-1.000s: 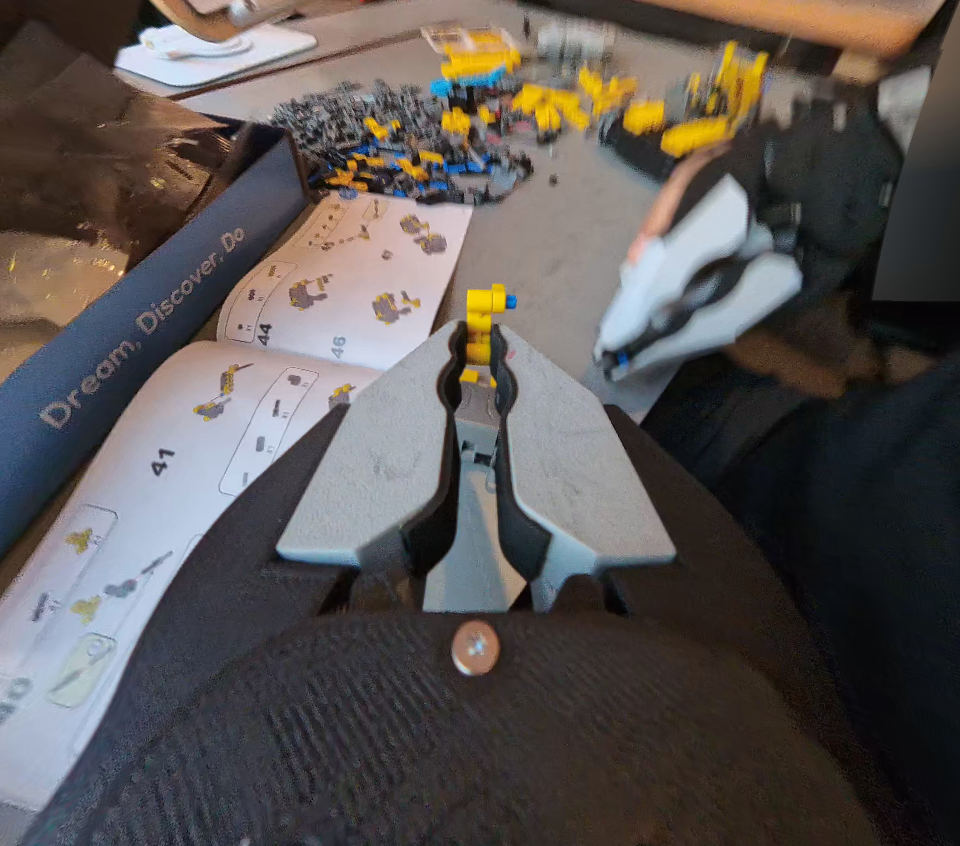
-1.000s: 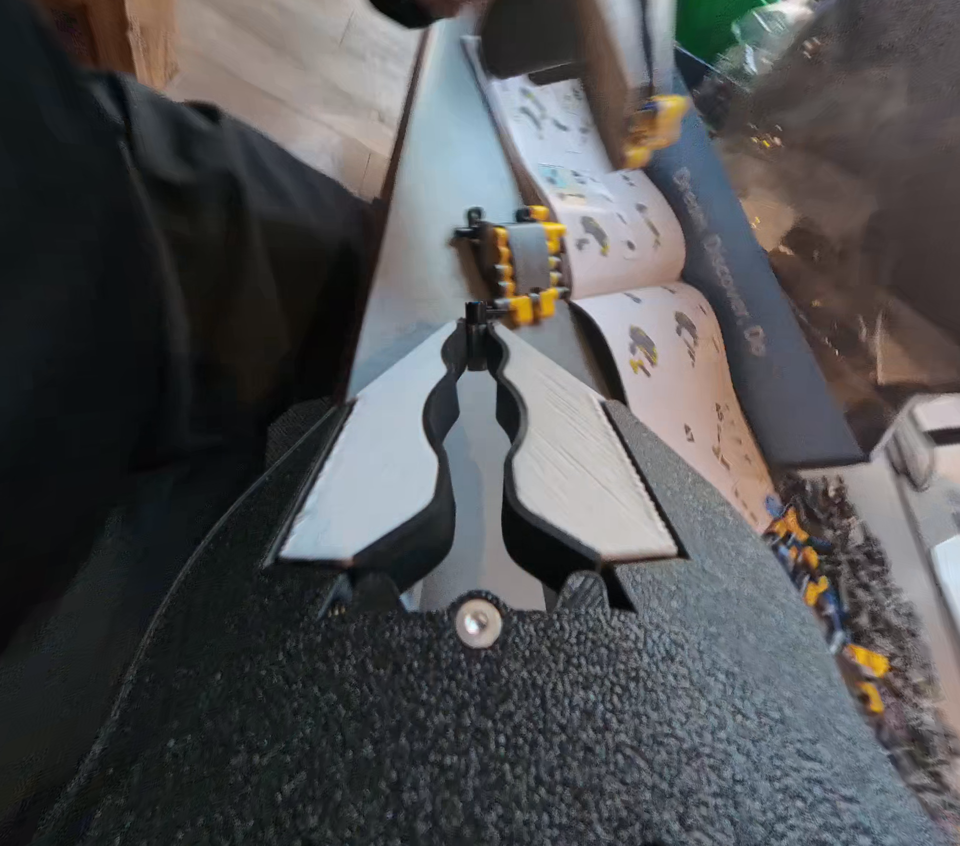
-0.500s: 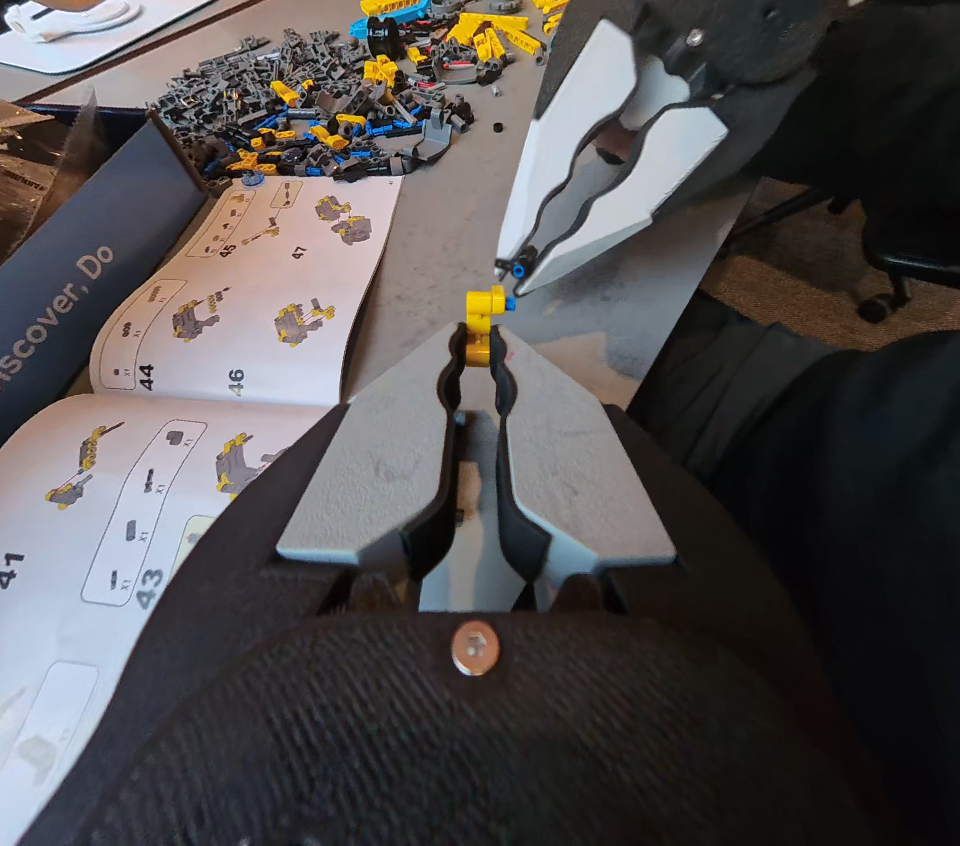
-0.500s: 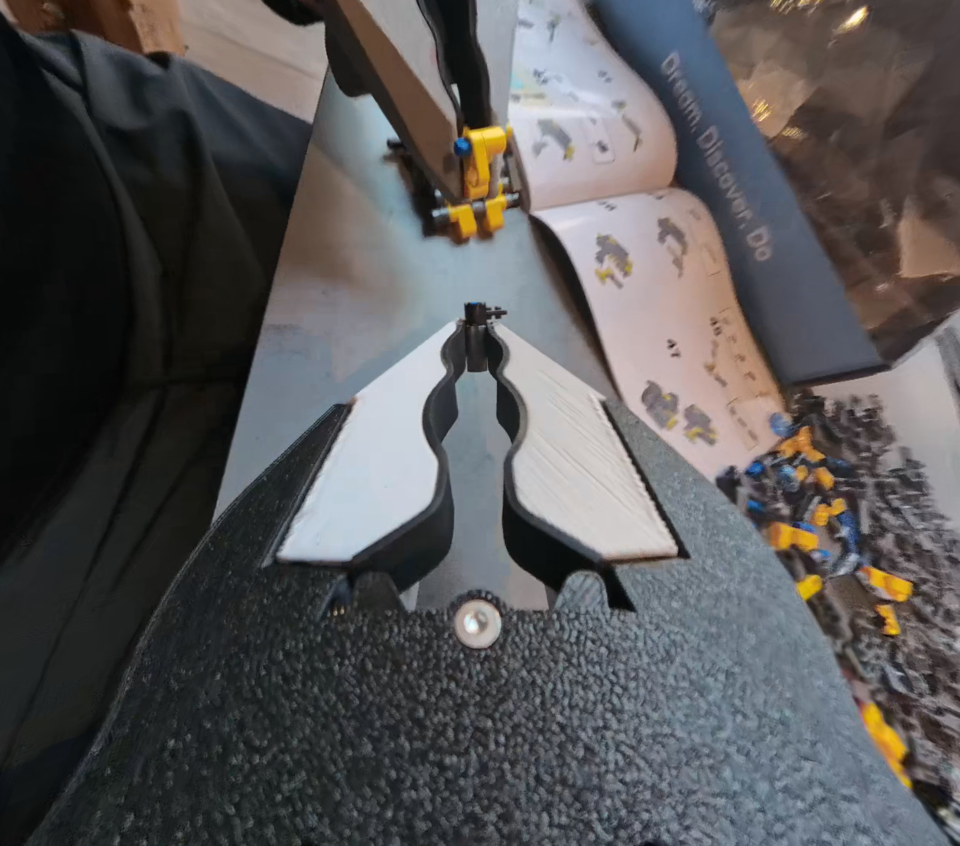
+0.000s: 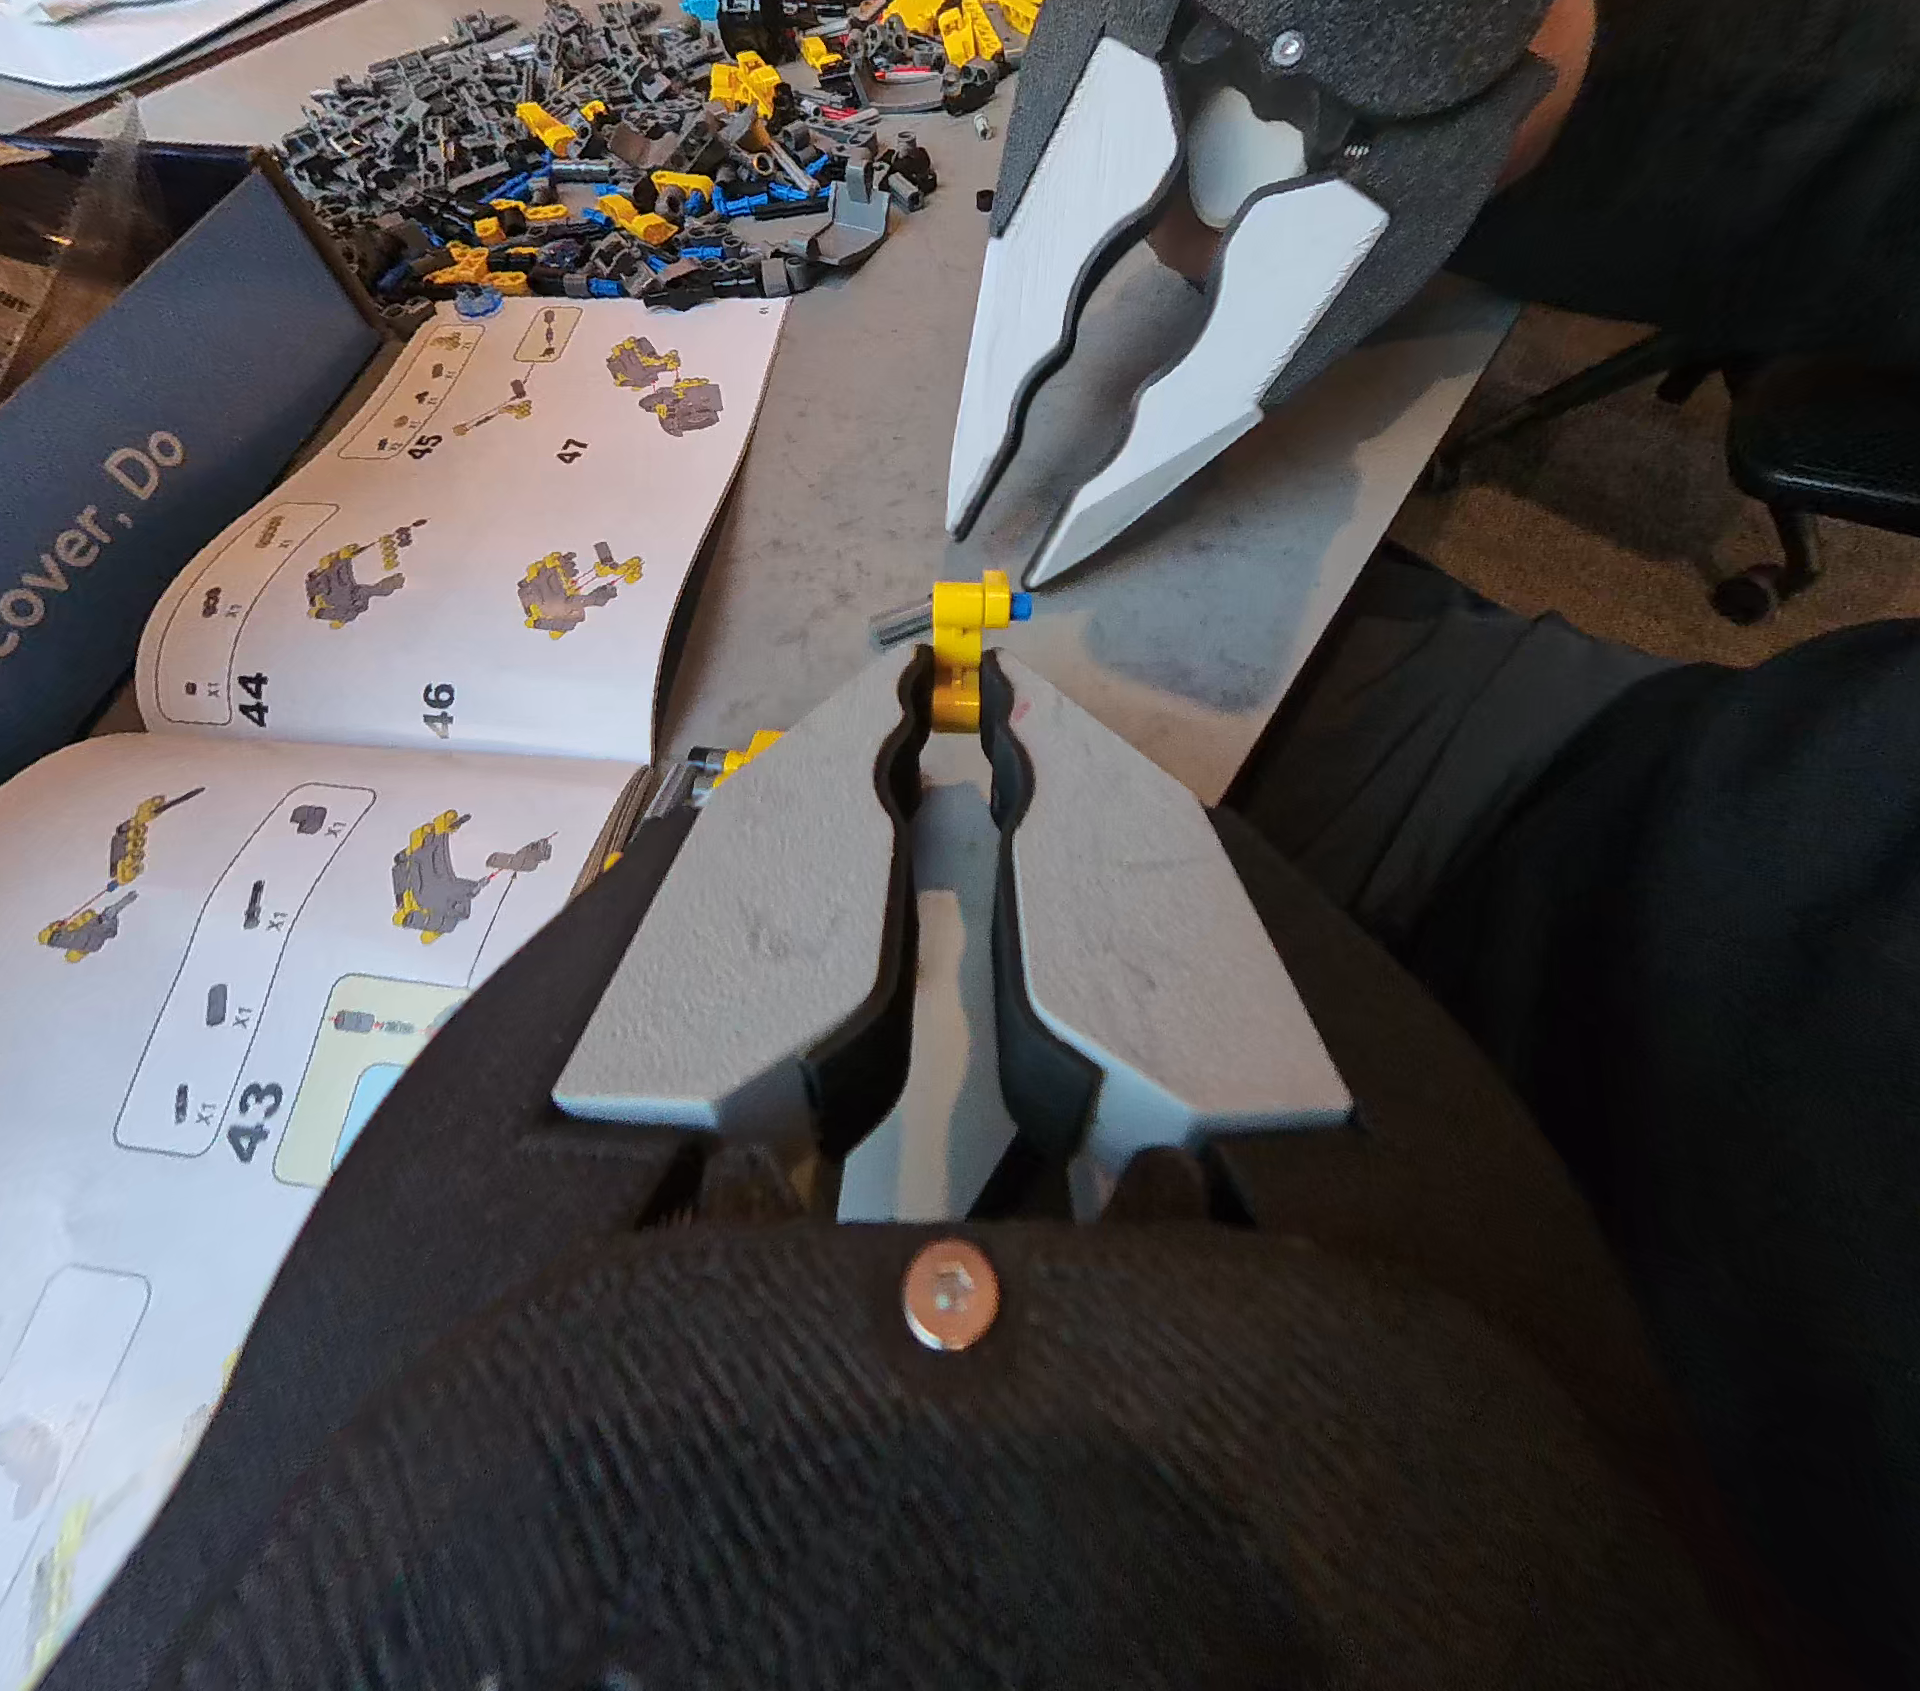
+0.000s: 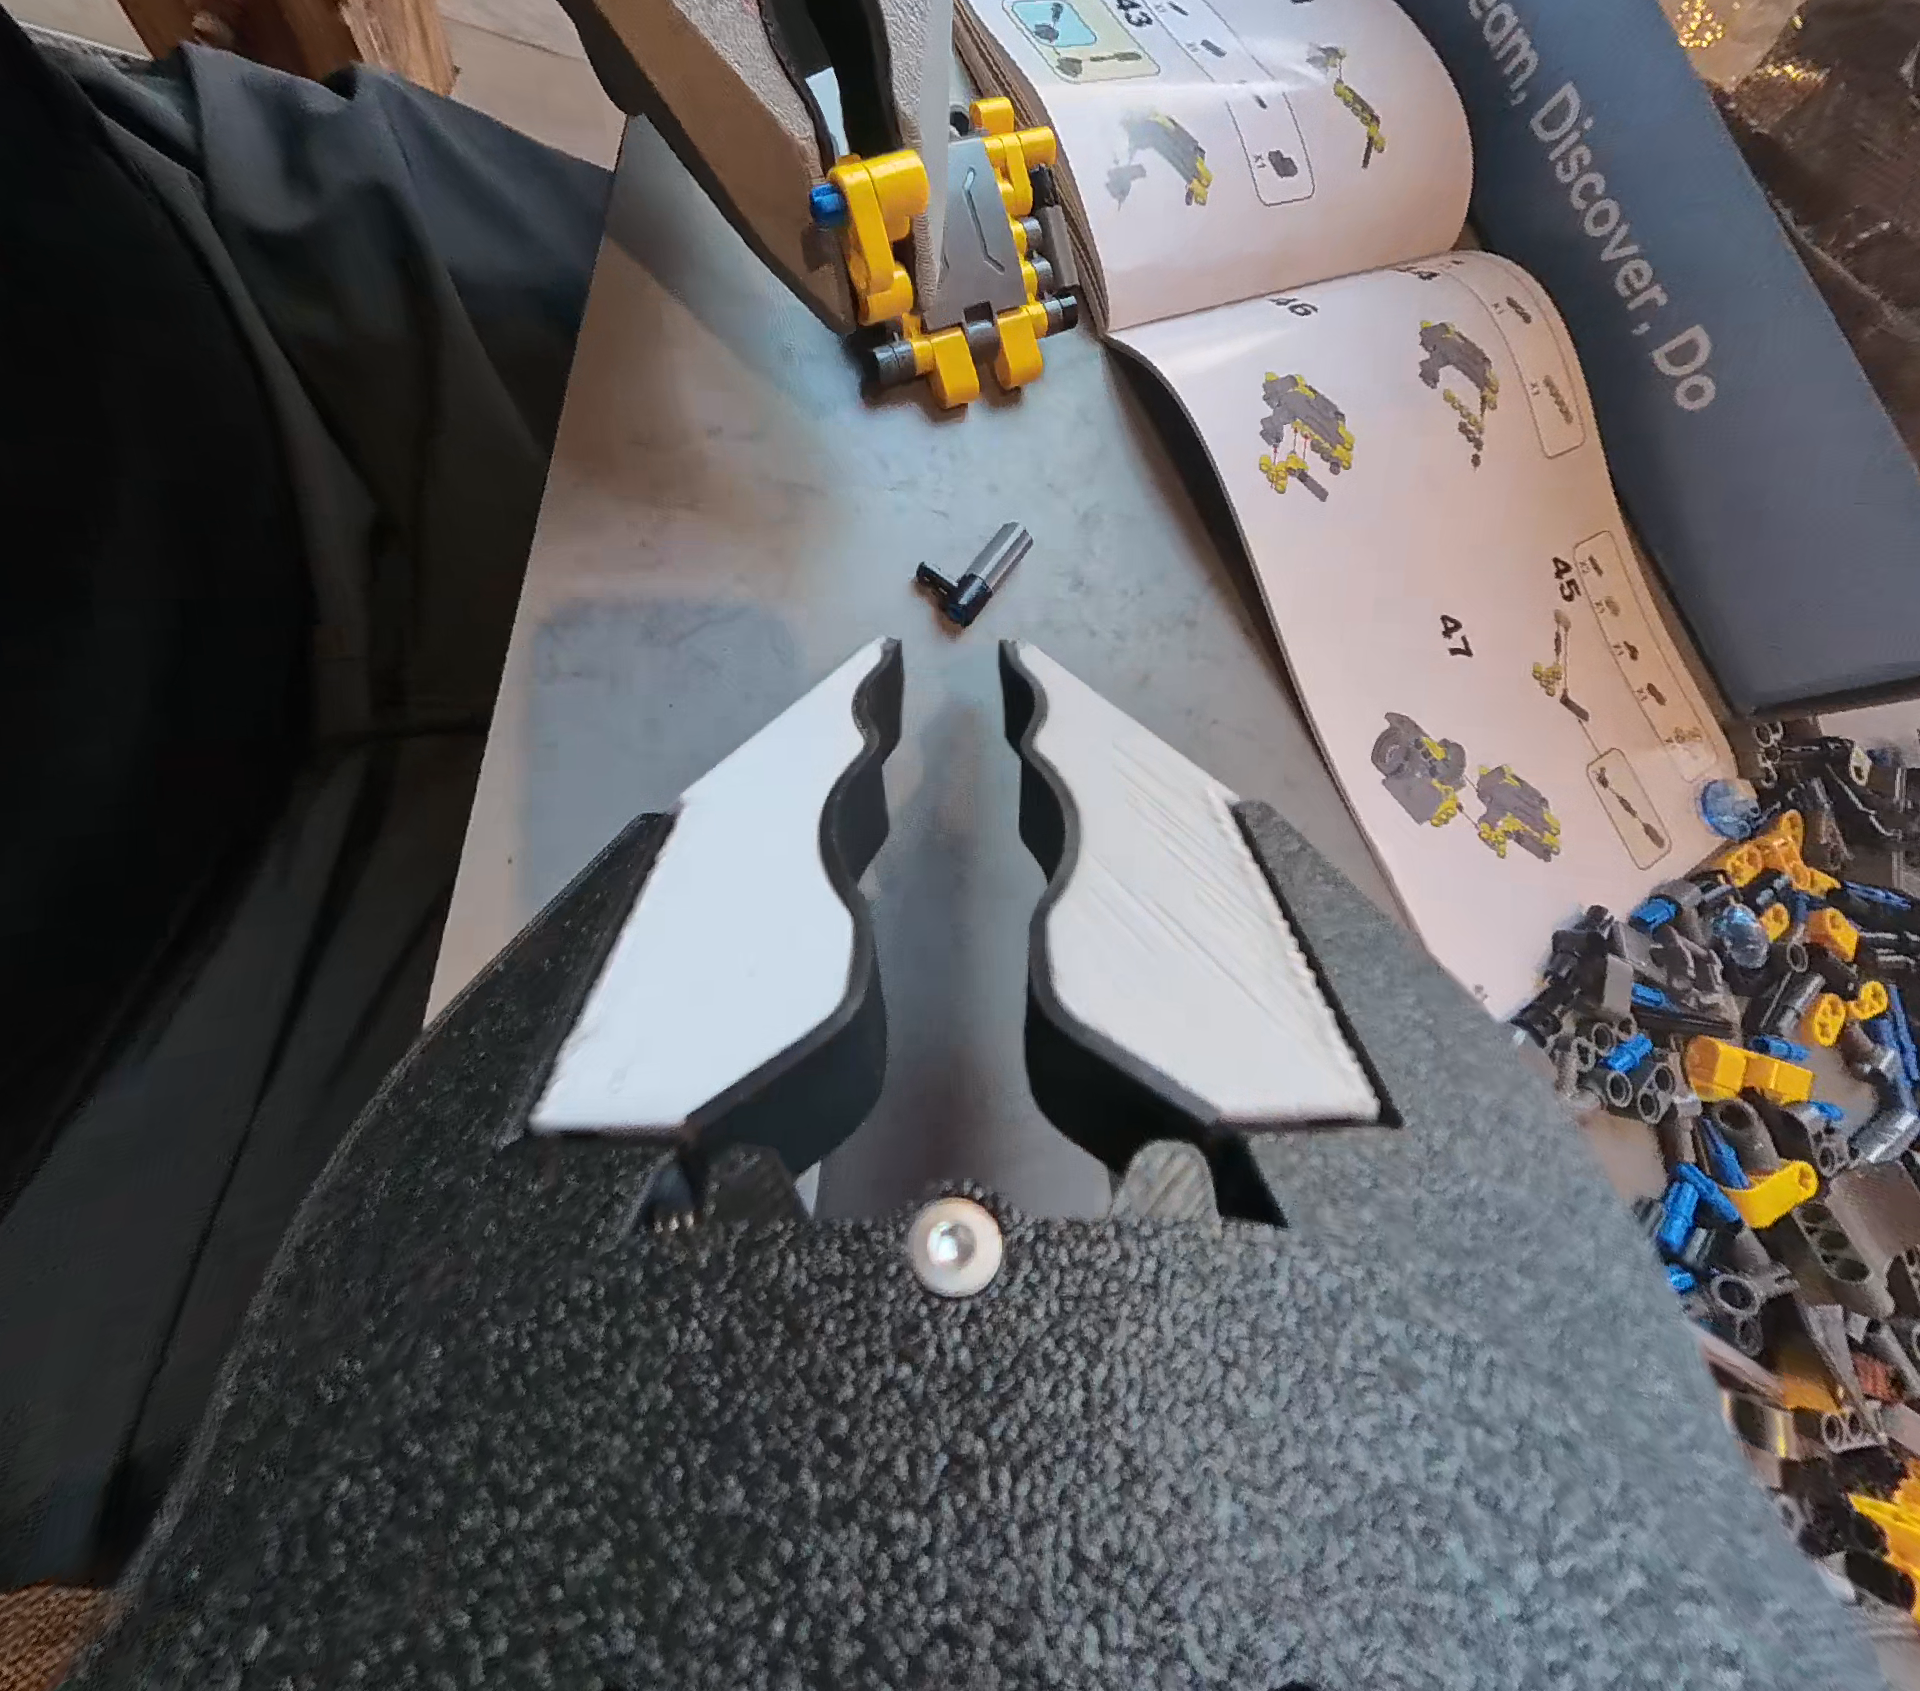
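left wrist view: the left gripper (image 5: 956, 675) was clamped on a yellow connector piece (image 5: 964, 633) with a blue pin, held near the tabletop's (image 5: 862, 436) right edge; bare tabletop lay between it and the pile of loose bricks (image 5: 623, 187) farther back; an open instruction booklet (image 5: 468, 519) lay to the left against a dark blue box (image 5: 156, 436); the right gripper (image 5: 997, 561) pointed down, fingers apart, just beside the connector.

right wrist view: the right gripper (image 6: 951, 654) stood parted and empty above a small black pin (image 6: 977, 571) lying on the bare tabletop (image 6: 675, 498); beyond, the left gripper (image 6: 878, 187) gripped the yellow connector piece (image 6: 883, 228) next to a yellow-and-grey subassembly (image 6: 977, 291) at the booklet's (image 6: 1299, 135) edge.
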`<state>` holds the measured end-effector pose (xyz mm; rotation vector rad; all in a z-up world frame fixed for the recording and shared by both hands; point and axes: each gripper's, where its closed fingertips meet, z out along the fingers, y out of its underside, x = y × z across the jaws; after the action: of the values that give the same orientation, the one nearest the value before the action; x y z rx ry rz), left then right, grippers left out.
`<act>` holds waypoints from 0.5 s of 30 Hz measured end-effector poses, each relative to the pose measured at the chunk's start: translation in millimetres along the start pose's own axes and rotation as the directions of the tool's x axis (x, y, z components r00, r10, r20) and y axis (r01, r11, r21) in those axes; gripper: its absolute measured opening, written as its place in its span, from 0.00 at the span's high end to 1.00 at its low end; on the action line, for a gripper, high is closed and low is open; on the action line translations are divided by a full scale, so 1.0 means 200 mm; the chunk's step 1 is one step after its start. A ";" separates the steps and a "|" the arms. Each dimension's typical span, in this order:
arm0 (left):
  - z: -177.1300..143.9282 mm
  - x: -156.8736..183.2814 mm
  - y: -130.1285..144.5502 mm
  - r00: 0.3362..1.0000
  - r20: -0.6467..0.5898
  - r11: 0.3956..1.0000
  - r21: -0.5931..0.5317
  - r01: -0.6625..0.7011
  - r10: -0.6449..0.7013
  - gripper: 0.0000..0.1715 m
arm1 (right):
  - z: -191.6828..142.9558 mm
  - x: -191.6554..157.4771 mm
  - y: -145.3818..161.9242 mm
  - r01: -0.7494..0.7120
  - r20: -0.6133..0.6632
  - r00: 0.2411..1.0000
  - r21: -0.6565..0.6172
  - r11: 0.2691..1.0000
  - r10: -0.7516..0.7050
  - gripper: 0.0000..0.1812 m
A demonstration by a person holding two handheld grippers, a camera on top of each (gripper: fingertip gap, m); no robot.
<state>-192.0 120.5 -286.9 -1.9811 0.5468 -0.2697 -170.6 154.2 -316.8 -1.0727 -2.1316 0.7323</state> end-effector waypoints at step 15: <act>-0.01 0.03 0.02 0.999 -0.034 1.000 0.002 -0.012 0.012 0.97 | -0.06 -0.09 -0.34 0.019 0.079 0.996 0.235 0.972 -0.039 0.92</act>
<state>-188.0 114.2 -288.8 -1.9741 0.5795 -0.2968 -185.9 105.9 -265.9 -0.8973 -2.0628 1.0021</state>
